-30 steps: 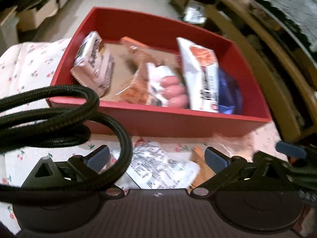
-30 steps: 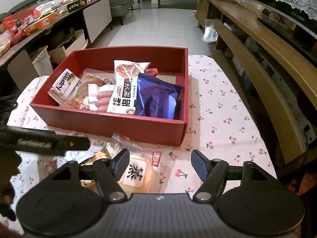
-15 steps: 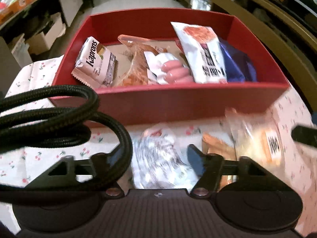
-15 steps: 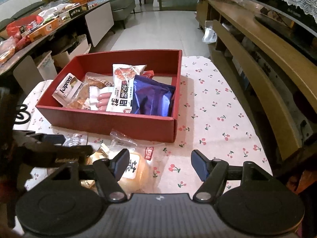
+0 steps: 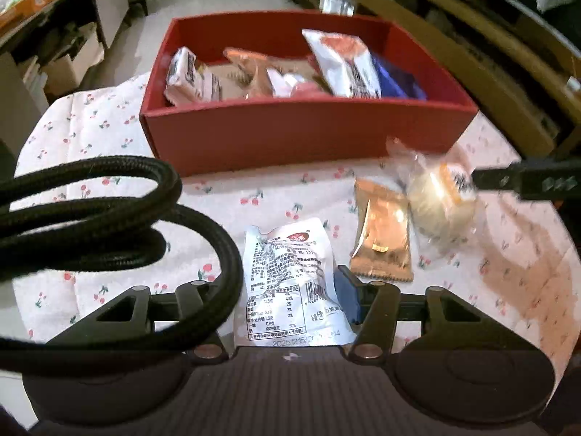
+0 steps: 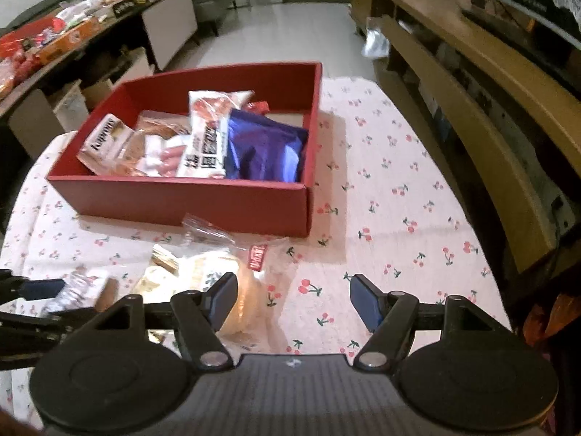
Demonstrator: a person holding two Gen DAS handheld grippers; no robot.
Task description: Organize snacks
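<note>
A red box (image 5: 308, 134) on the cherry-print cloth holds several snack packs, among them a white pack (image 5: 341, 65) and a blue bag (image 6: 265, 149). In front of it my left gripper (image 5: 288, 296) is closing on a white printed snack packet (image 5: 287, 272), and its blue pad presses the packet's edge. A black cable hides its left finger. An orange wrapper (image 5: 383, 236) and a bagged bun (image 5: 439, 203) lie to the right. My right gripper (image 6: 290, 301) stands open over the cloth, its left finger above the bun (image 6: 218, 272).
A looped black cable (image 5: 109, 218) covers the left of the left wrist view. A long wooden bench (image 6: 472, 109) runs along the table's right side. A low cabinet (image 6: 90, 36) with more goods stands at the far left. The table's edge curves close behind the box.
My left gripper's jaws went from wide to closed on the white packet and drew back from the box with it. The right gripper stayed open and hardly moved.
</note>
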